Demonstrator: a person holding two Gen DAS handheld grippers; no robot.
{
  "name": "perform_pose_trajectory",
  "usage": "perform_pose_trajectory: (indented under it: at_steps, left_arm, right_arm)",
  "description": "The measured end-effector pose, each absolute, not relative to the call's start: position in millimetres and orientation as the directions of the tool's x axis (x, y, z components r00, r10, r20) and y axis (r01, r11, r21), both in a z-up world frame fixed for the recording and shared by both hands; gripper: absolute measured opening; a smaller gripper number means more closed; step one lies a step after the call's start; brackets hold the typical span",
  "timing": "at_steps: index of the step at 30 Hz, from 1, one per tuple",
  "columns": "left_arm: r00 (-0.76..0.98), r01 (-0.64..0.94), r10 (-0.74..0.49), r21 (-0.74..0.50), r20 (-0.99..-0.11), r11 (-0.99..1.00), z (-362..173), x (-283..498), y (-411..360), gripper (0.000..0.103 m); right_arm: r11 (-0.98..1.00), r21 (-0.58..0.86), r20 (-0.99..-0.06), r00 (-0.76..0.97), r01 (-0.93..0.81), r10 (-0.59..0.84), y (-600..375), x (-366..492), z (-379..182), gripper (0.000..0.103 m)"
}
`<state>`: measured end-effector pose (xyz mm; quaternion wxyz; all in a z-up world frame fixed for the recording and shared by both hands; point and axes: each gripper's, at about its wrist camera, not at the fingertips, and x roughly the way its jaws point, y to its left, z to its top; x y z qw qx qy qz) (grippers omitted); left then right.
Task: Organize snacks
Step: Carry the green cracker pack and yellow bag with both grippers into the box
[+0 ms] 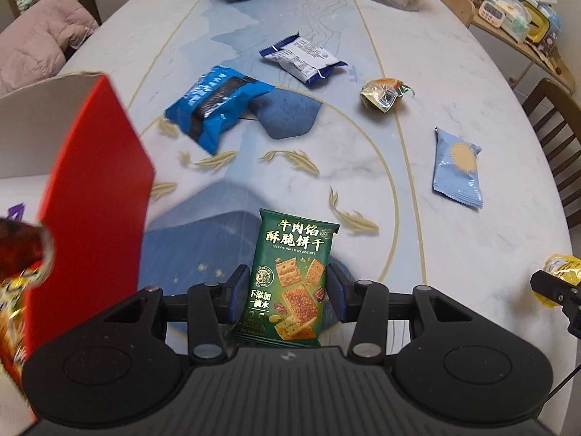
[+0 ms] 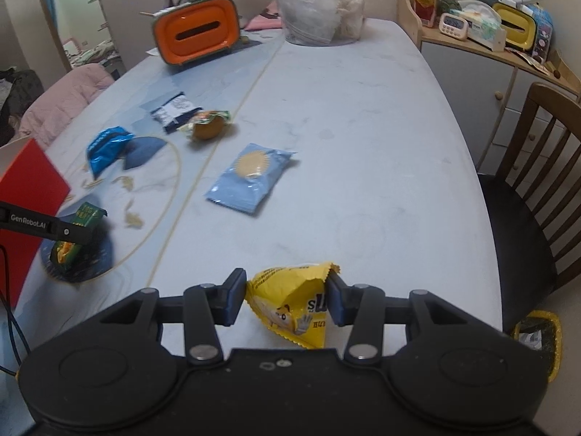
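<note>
My left gripper (image 1: 288, 292) is shut on a green biscuit packet (image 1: 292, 276), held upright above the table next to a red box (image 1: 94, 196) at the left. Wrapped snacks (image 1: 14, 290) lie inside that box. My right gripper (image 2: 285, 303) is shut on a yellow candy bag (image 2: 290, 301), lifted near the table's front edge. On the table lie a bright blue packet (image 1: 214, 103), a white and navy packet (image 1: 303, 59), a small gold-green wrapped cake (image 1: 383, 92) and a pale blue packet with a sun (image 1: 457, 167). The left gripper's arm (image 2: 40, 223) shows in the right wrist view with the green packet (image 2: 81, 225).
An orange tissue box (image 2: 198, 32) and a clear plastic bag (image 2: 319, 7) stand at the far end of the table (image 2: 363, 145). A wooden chair (image 2: 526, 181) is at the right, a shelf with clutter (image 2: 490, 32) behind it, a pink quilt (image 1: 40, 40) at the left.
</note>
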<state>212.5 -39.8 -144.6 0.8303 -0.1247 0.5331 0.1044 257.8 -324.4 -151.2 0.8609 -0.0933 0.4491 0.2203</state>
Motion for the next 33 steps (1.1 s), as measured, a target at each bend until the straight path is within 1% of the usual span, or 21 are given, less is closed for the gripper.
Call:
perform_pose_trajectory:
  at_steps: [9,16,25,33]
  left_arm:
    - [0.441,-0.319,0.049,-0.105,-0.896,0.942,-109.5,171.9,-36.2,0.044]
    - [0.49,-0.315,0.024,-0.152,-0.872,0.937,-76.8,142.8,-23.5,0.044]
    - [0.542,-0.317,0.008,-0.195,-0.841,0.928,-44.0,110.0,10.1,0.044]
    - [0.585,-0.34,0.039,-0.201,-0.81,0.919,-20.2,77.0,52.3,0.044]
  right_arm:
    - [0.856,0.069,-0.795,0.49,-0.512,0.358,-308.5,226.5,-119.3,0.045]
    - [0.815,0.085,-0.766,0.485,-0.573,0.421,-278.5,199.1,-92.0,0.045]
    - [0.754,0.095,-0.729,0.471,-0.649,0.497,-225.1,168.1,-63.7,0.045]
    - [0.706,0.094,-0.71,0.449,-0.702,0.542,-173.3,147.3,-52.4,0.045]
